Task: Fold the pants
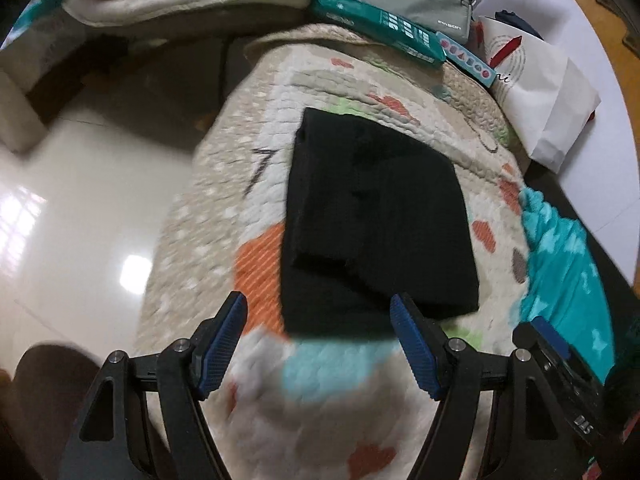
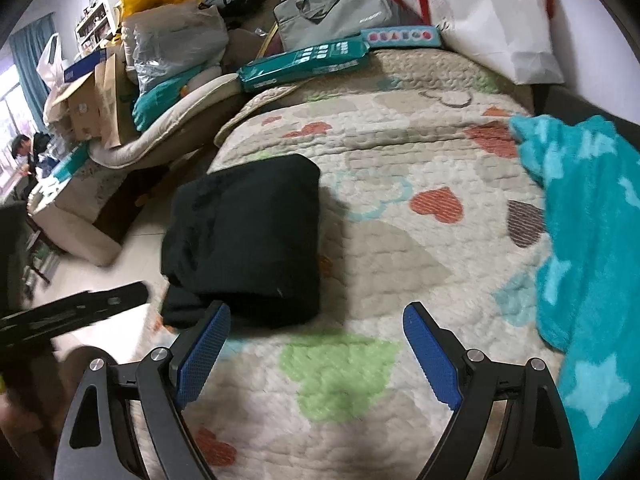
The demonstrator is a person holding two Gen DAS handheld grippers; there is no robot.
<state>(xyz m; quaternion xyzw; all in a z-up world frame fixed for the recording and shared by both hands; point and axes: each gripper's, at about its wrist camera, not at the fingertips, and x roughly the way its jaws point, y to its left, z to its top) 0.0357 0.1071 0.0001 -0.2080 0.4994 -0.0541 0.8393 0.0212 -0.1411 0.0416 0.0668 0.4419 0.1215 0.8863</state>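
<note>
Your left tool [image 1: 318,316] and right tool [image 2: 316,326] both spread, empty; folded pants [image 2: 248,240] near quilt [image 2: 400,248] edge

left tool [image 1: 318,310]: black arms, blue ribbed pads, silver screws | right tool [image 2: 316,318]: same

The left wrist view looks steeply down along its blue fingers [image 1: 236,344] at the quilted bed [image 1: 224,208], close above the folded black pants [image 1: 376,216]. The right wrist view, tilted down too, sees the pants [image 2: 248,240] from their right. Both views share the bed [image 2: 400,248], pants and green box [image 1: 376,28].
</note>
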